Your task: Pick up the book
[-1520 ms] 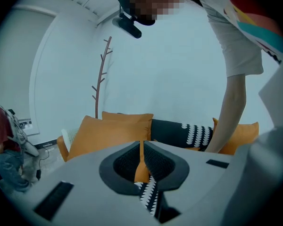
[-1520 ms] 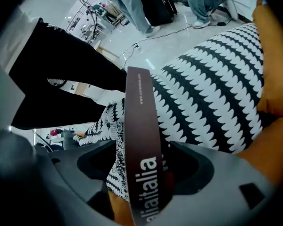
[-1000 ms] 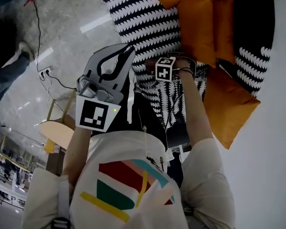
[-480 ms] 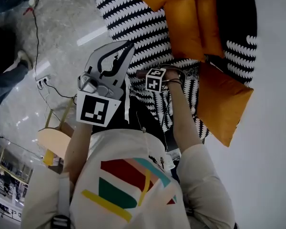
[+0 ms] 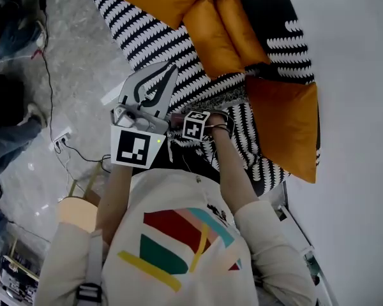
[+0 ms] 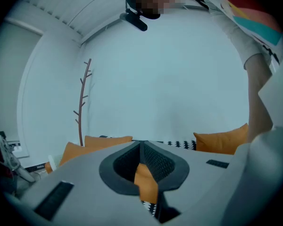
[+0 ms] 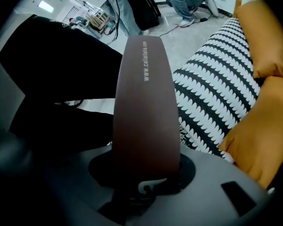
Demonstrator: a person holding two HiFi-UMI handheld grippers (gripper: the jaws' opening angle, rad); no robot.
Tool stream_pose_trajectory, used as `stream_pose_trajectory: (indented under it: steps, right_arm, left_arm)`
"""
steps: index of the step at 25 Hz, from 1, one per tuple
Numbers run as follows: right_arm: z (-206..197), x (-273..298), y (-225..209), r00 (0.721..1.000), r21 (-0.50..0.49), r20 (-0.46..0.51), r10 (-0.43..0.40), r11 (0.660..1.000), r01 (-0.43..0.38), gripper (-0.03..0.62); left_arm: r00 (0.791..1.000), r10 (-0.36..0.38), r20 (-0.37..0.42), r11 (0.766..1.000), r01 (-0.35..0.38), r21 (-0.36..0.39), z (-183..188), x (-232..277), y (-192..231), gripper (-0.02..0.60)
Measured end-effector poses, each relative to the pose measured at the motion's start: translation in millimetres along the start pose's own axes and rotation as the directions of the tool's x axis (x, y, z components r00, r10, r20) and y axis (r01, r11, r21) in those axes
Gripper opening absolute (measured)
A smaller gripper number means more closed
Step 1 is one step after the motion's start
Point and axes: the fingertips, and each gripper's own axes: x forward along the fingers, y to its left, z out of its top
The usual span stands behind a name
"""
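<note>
The brown book [image 7: 144, 102] stands on end between the jaws of my right gripper [image 7: 144, 175], which is shut on its lower end; pale print runs along its spine. In the head view the right gripper [image 5: 182, 123] hangs over the sofa's front edge, close to my body, and only a sliver of the book [image 5: 176, 121] shows beside the marker cube. My left gripper [image 5: 170, 69] is raised beside it, its jaws shut with nothing between them. In the left gripper view the left gripper [image 6: 140, 143] points almost level at a pale wall.
A black-and-white patterned sofa [image 5: 159, 40] carries several orange cushions [image 5: 287, 123]. A power strip [image 5: 60, 137] with cables lies on the grey floor at left, near another person's legs [image 5: 9, 129]. A round wooden stool [image 5: 76, 212] stands by my left side.
Both grippers have come up and back from the sofa toward my body, the right one carrying the book. The head view has swung, so the sofa now sits higher in it.
</note>
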Motion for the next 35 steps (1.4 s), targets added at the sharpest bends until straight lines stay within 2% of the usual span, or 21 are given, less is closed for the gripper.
stream_pose_trajectory:
  steps: [3, 7, 9, 10, 11, 12, 13, 15, 17, 19, 21, 23, 25, 27, 30, 32, 33, 35]
  right_arm:
    - [-8, -16, 8, 0.995, 0.101, 0.084, -0.046, 0.994, 0.037, 0.155]
    - [-15, -45, 0, 0.966, 0.303, 0.218, -0.139, 0.951, 0.068, 0.155]
    - [-19, -68, -10, 0.942, 0.378, 0.266, -0.205, 0.921, 0.093, 0.155]
    - [-20, -83, -17, 0.922, 0.416, 0.299, -0.246, 0.903, 0.106, 0.155]
    - [-19, -102, -26, 0.889, 0.459, 0.346, -0.301, 0.880, 0.120, 0.155]
    - [-17, -125, -38, 0.836, 0.509, 0.405, -0.371, 0.851, 0.131, 0.155]
    - [-17, -151, -48, 0.763, 0.567, 0.466, -0.448, 0.813, 0.131, 0.155]
    - [-21, -206, -63, 0.584, 0.682, 0.556, -0.592, 0.726, 0.087, 0.155]
    - [-34, -255, -62, 0.415, 0.758, 0.576, -0.705, 0.650, 0.052, 0.155]
    - [-52, -292, -47, 0.287, 0.799, 0.559, -0.778, 0.598, 0.066, 0.155]
    - [-71, -323, -22, 0.167, 0.823, 0.546, -0.821, 0.563, 0.077, 0.155]
    - [-91, -355, 5, 0.035, 0.837, 0.541, -0.841, 0.542, 0.073, 0.156]
    - [-109, -386, 34, -0.103, 0.846, 0.533, -0.840, 0.530, 0.061, 0.155]
    - [-125, -411, 66, -0.228, 0.850, 0.518, -0.824, 0.525, 0.035, 0.155]
    - [-150, -439, 108, -0.386, 0.854, 0.469, -0.795, 0.519, -0.032, 0.156]
    - [-161, -449, 129, -0.475, 0.843, 0.440, -0.762, 0.533, -0.075, 0.156]
    - [-164, -451, 138, -0.507, 0.833, 0.433, -0.745, 0.545, -0.090, 0.156]
    - [-169, -451, 150, -0.544, 0.821, 0.421, -0.725, 0.560, -0.111, 0.156]
  left_arm:
    - [0.998, 0.015, 0.064, 0.998, -0.019, 0.055, 35, -6, -19, 0.031]
    - [0.989, 0.023, 0.143, 0.997, -0.033, 0.070, 73, -13, -40, 0.031]
    - [0.985, 0.020, 0.169, 0.997, -0.032, 0.068, 88, -17, -53, 0.031]
    - [0.984, 0.016, 0.180, 0.997, -0.029, 0.073, 95, -19, -59, 0.031]
    - [0.982, 0.010, 0.190, 0.996, -0.026, 0.082, 102, -20, -67, 0.031]
    - [0.980, 0.003, 0.201, 0.995, -0.022, 0.093, 108, -21, -74, 0.031]
    - [0.977, -0.006, 0.212, 0.995, -0.016, 0.102, 114, -21, -81, 0.031]
    - [0.972, -0.027, 0.231, 0.993, -0.001, 0.120, 125, -18, -95, 0.031]
    - [0.966, -0.044, 0.257, 0.991, 0.009, 0.135, 137, -15, -109, 0.031]
    - [0.956, -0.054, 0.289, 0.989, 0.012, 0.146, 152, -16, -124, 0.031]
    - [0.944, -0.068, 0.322, 0.987, 0.017, 0.160, 170, -18, -139, 0.031]
    - [0.931, -0.087, 0.354, 0.984, 0.024, 0.178, 188, -21, -153, 0.031]
    - [0.914, -0.105, 0.391, 0.980, 0.028, 0.197, 205, -26, -166, 0.031]
    - [0.899, -0.125, 0.421, 0.976, 0.035, 0.215, 219, -32, -179, 0.031]
    - [0.889, -0.163, 0.428, 0.968, 0.060, 0.246, 230, -37, -200, 0.031]
    - [0.883, -0.182, 0.433, 0.968, 0.083, 0.237, 234, -40, -209, 0.031]
    - [0.881, -0.189, 0.433, 0.967, 0.091, 0.237, 235, -42, -213, 0.031]
    - [0.880, -0.206, 0.427, 0.960, 0.097, 0.261, 237, -44, -222, 0.031]
